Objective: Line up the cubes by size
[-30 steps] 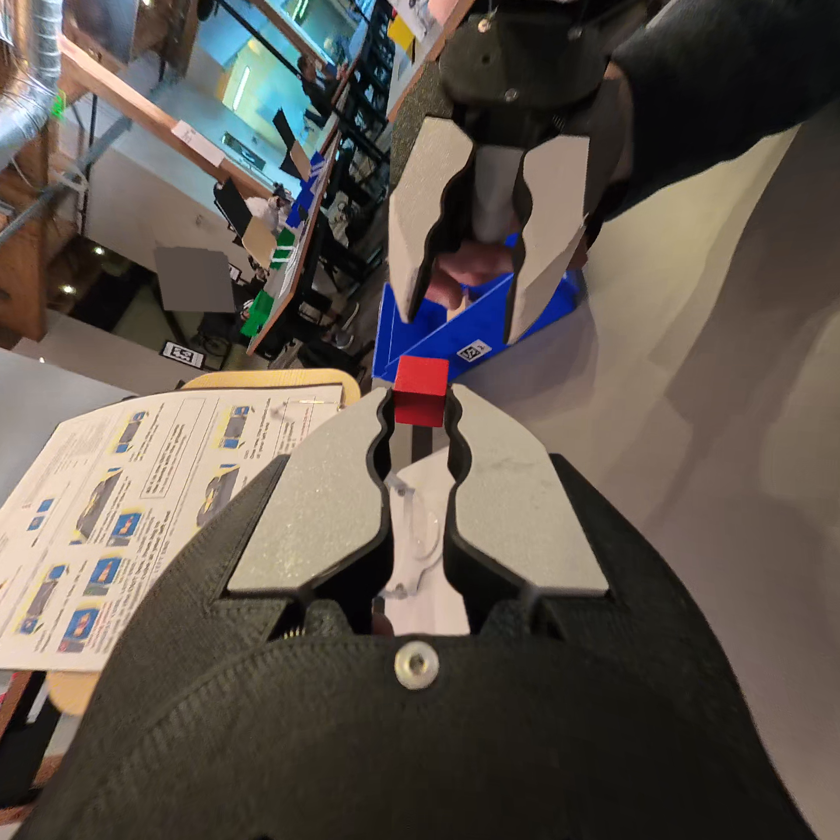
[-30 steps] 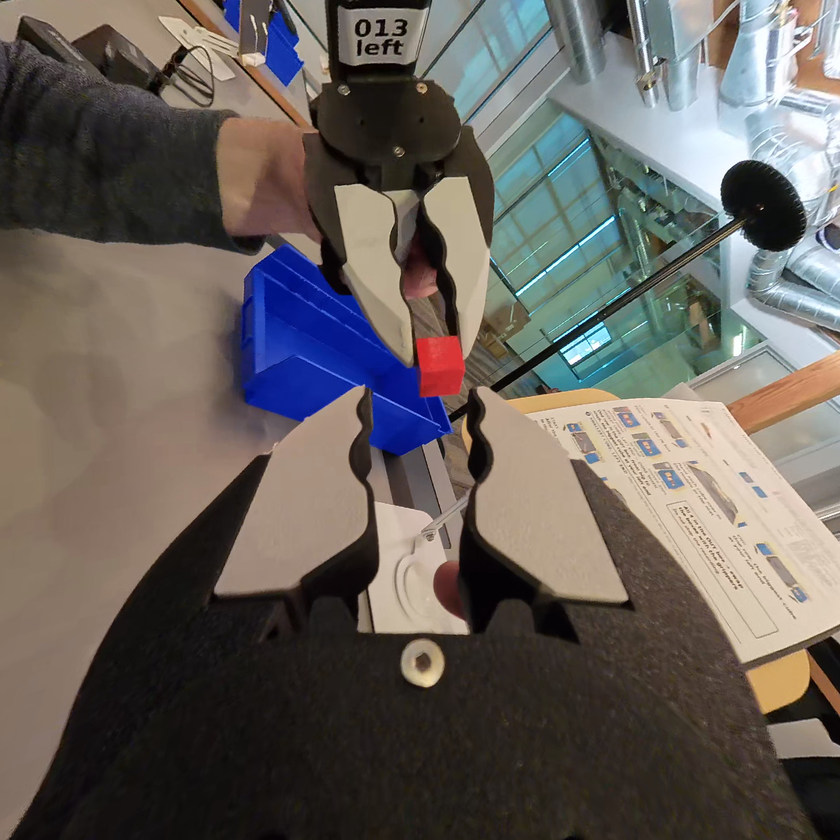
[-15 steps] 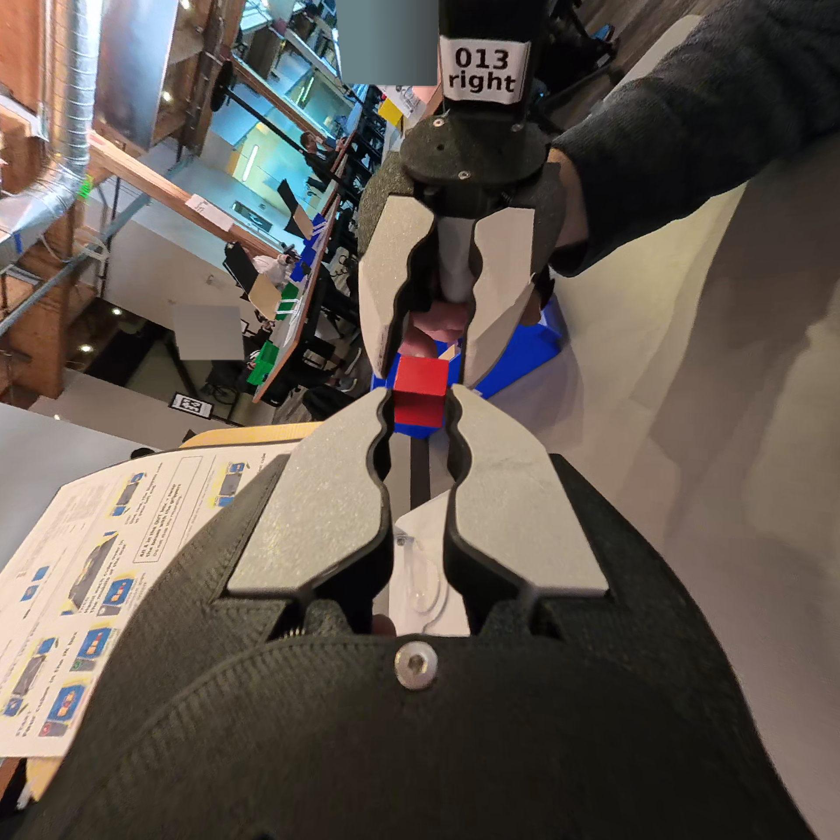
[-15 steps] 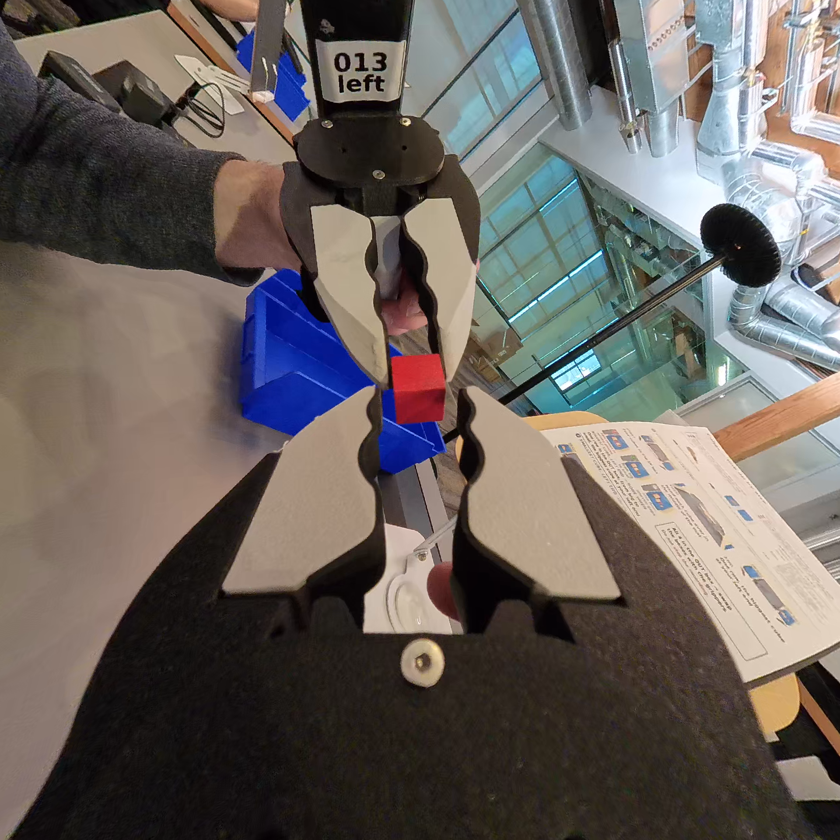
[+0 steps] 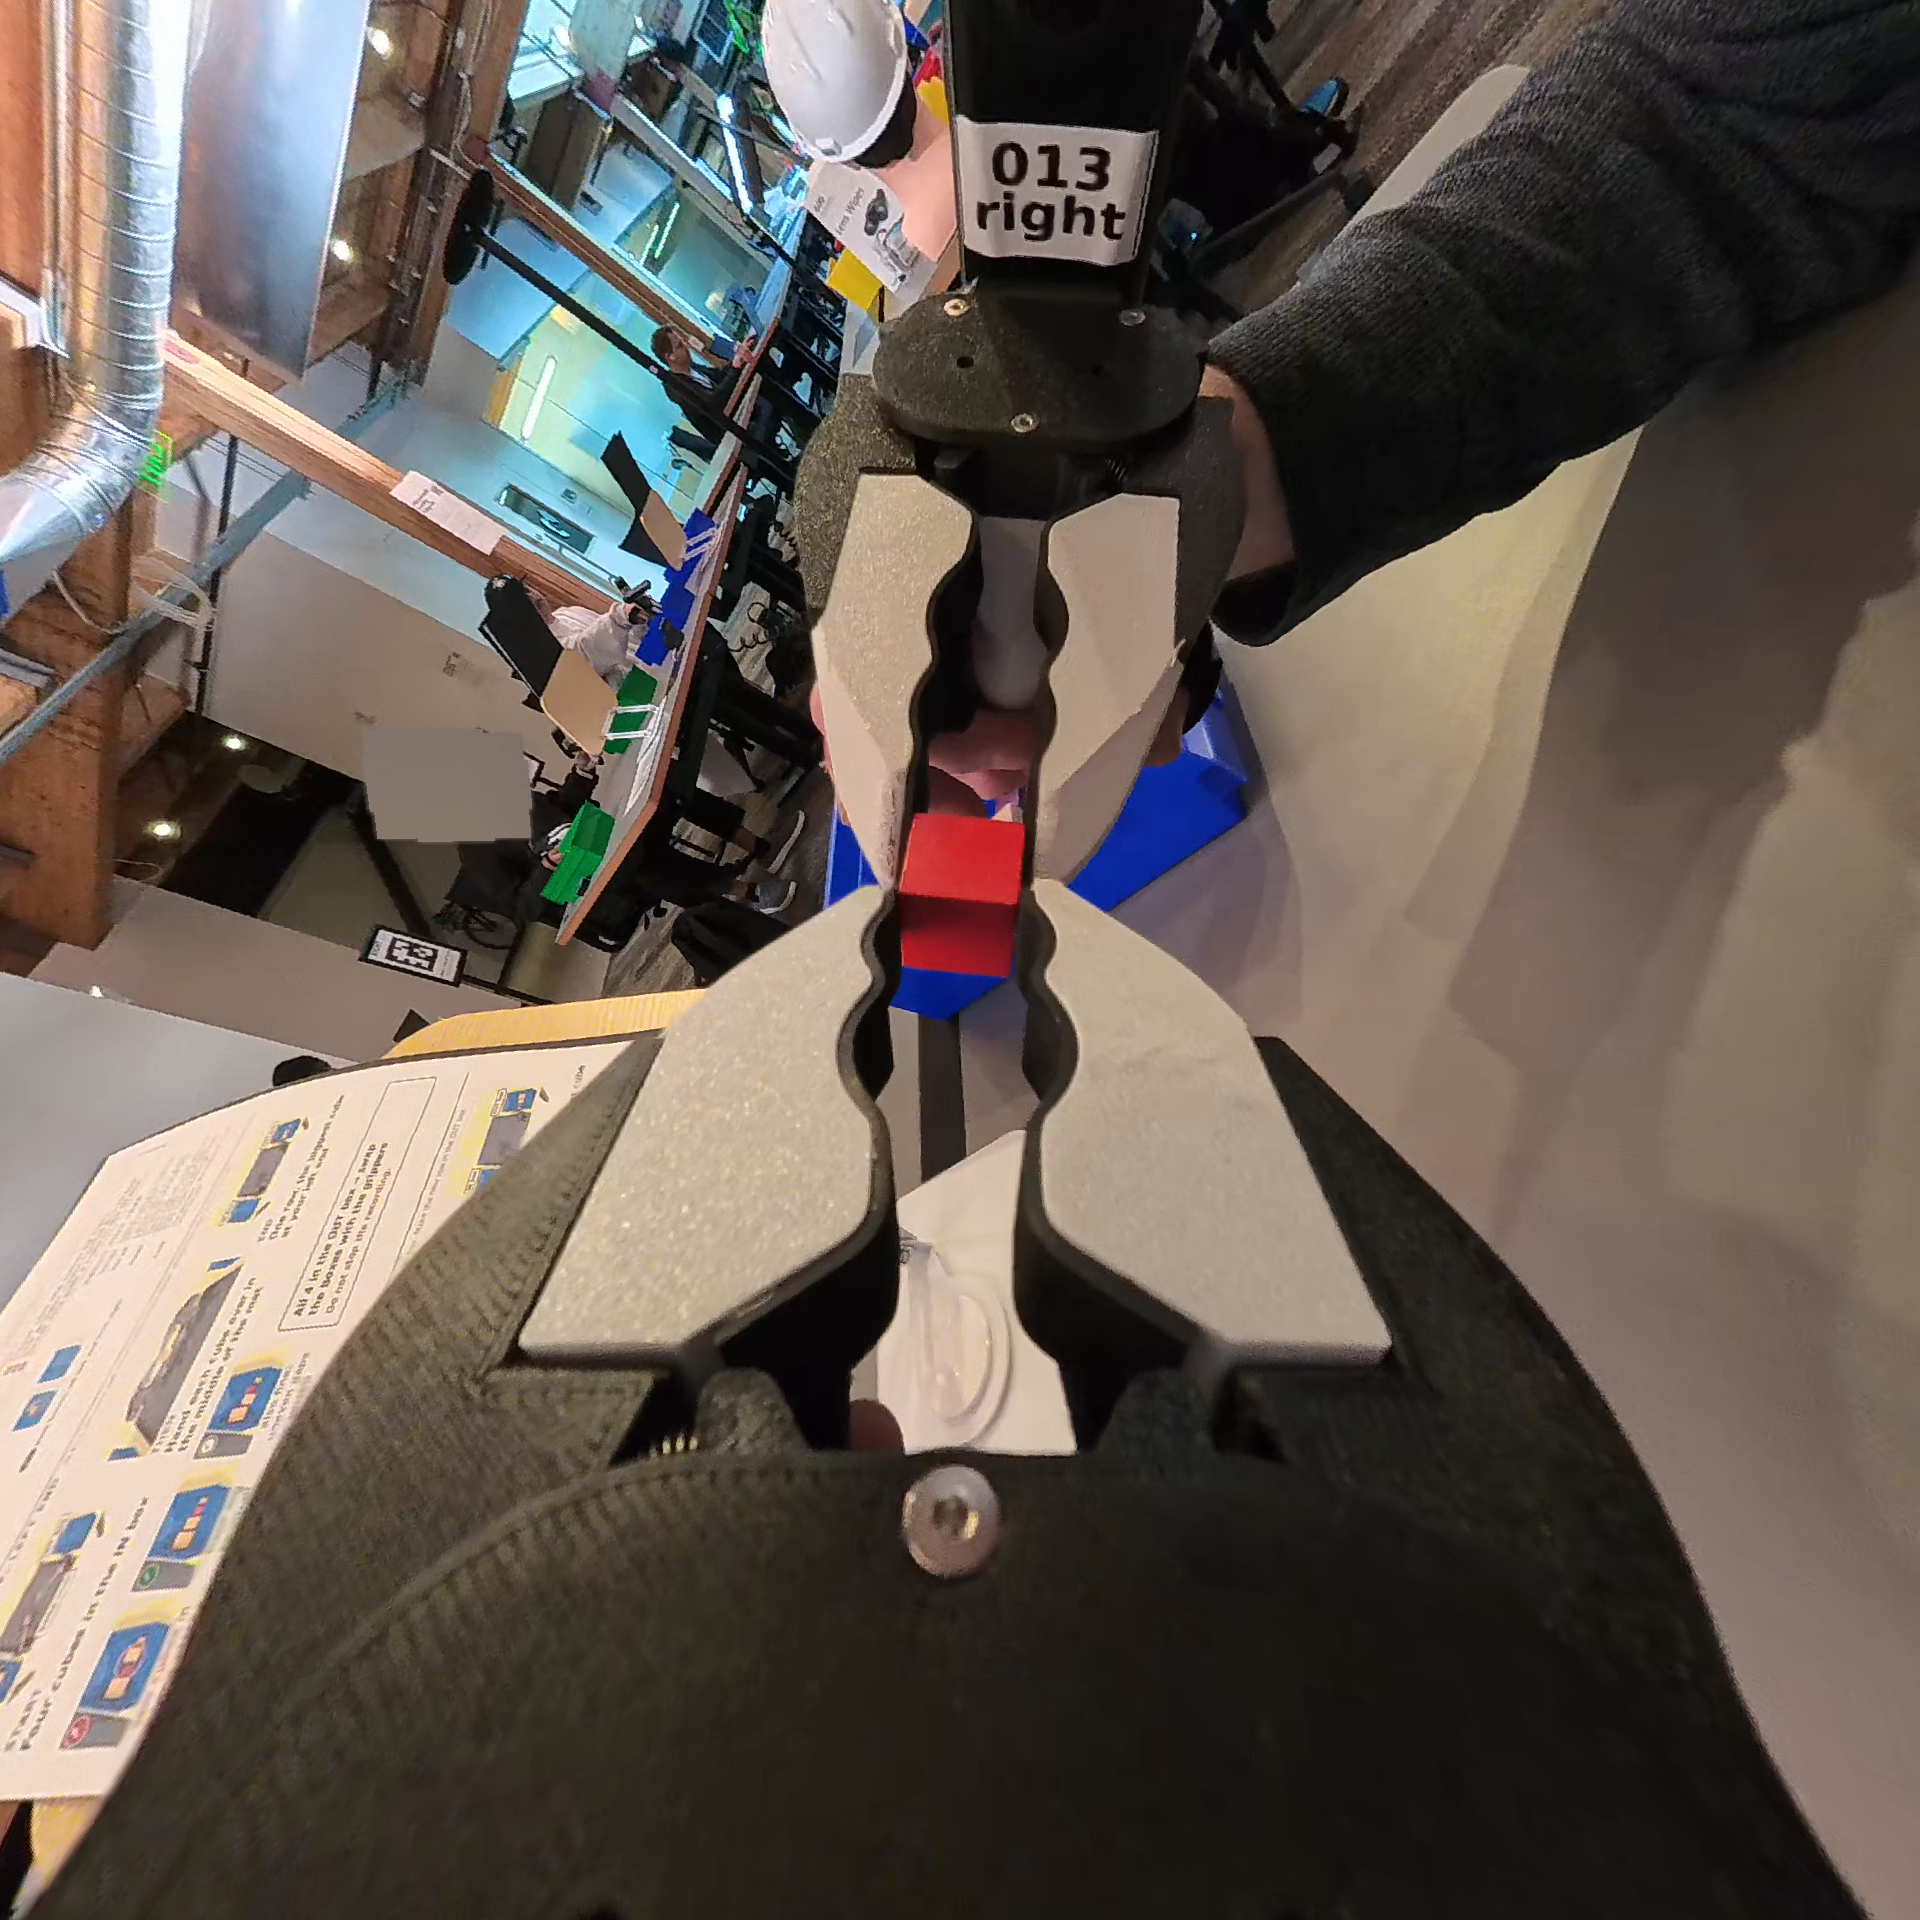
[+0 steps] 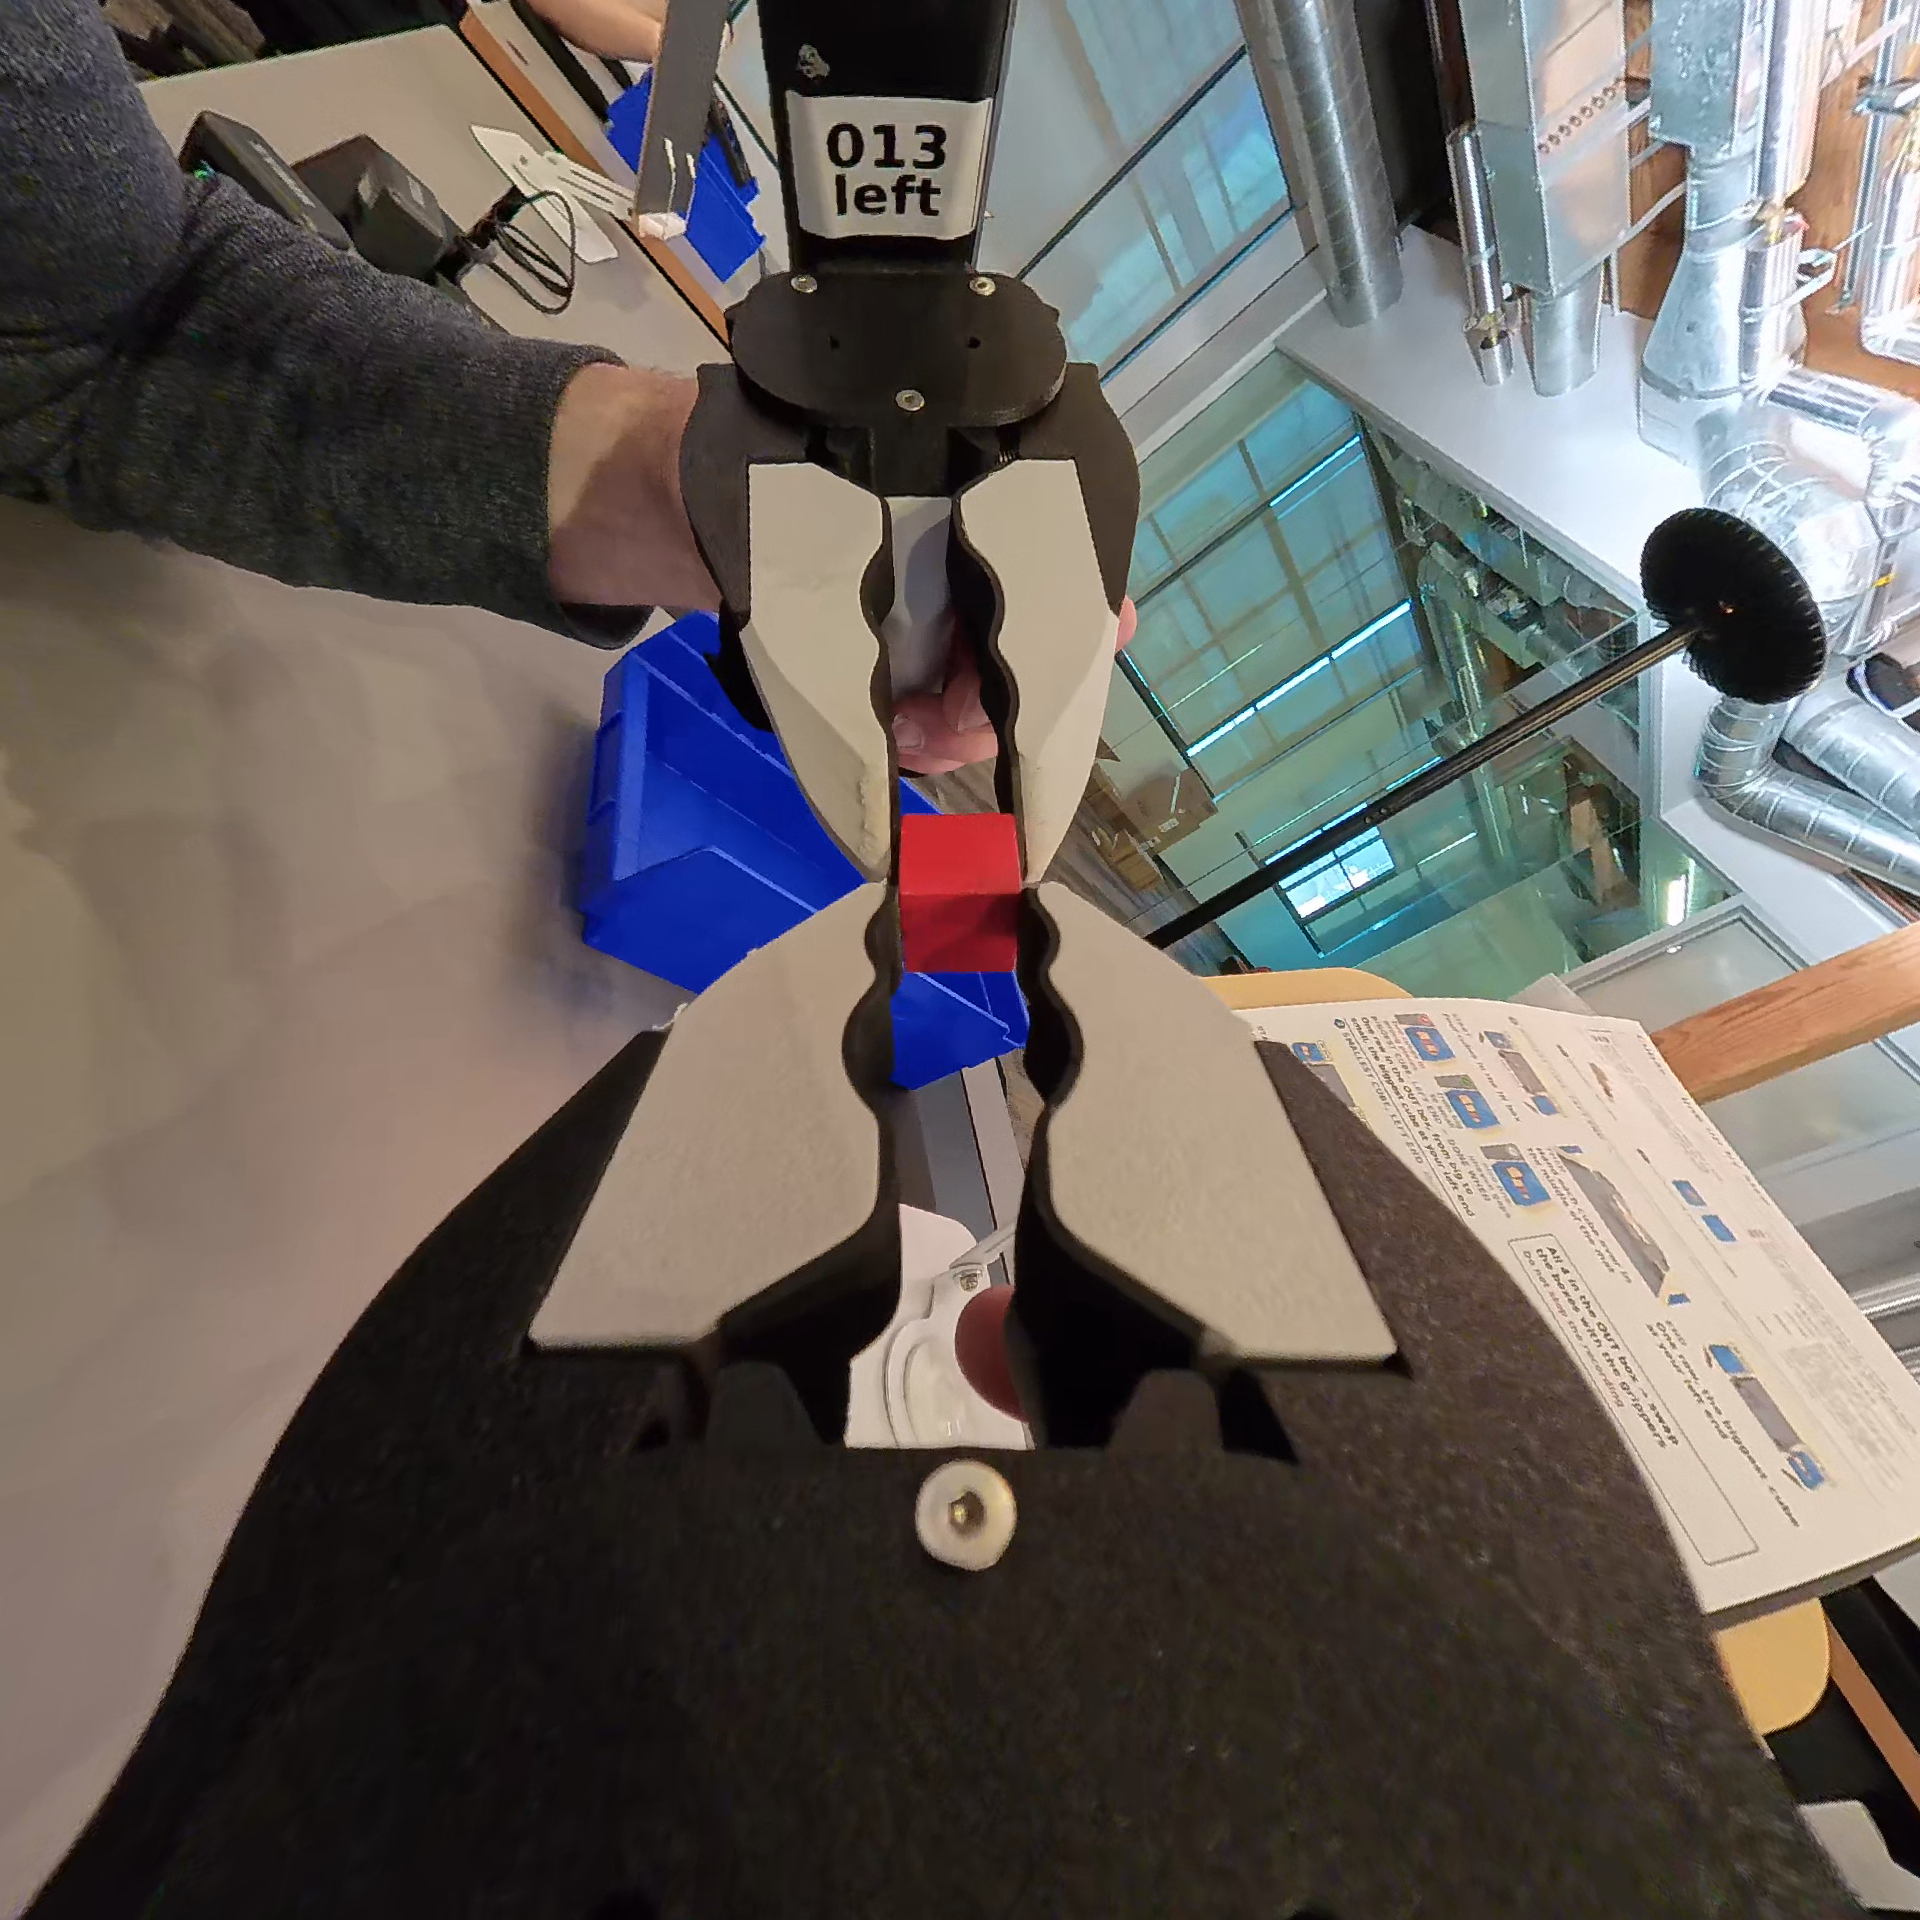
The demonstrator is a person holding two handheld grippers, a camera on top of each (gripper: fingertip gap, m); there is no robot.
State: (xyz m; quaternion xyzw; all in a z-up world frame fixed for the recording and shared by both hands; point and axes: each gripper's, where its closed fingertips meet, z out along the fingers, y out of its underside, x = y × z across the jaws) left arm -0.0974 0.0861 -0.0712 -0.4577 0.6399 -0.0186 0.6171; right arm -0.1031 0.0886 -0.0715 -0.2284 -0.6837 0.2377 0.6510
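A small red cube is held in the air between my two grippers, which face each other tip to tip. My left gripper is shut on the cube's near half, with both pads against its sides. My right gripper is shut on the other half of the same cube, its pads touching both sides. Each gripper also shows in the other's view: the right gripper in the left wrist view, and the left gripper in the right wrist view.
A blue bin stands on the grey table just behind the cube and also shows in the left wrist view. A printed instruction sheet lies on a wooden board beside the table. A person's sleeved arms hold both grippers.
The right gripper moved in from farther off with its jaws wider than the cube, slid them around the cube's free end and shut on it. The left gripper kept its grasp throughout.
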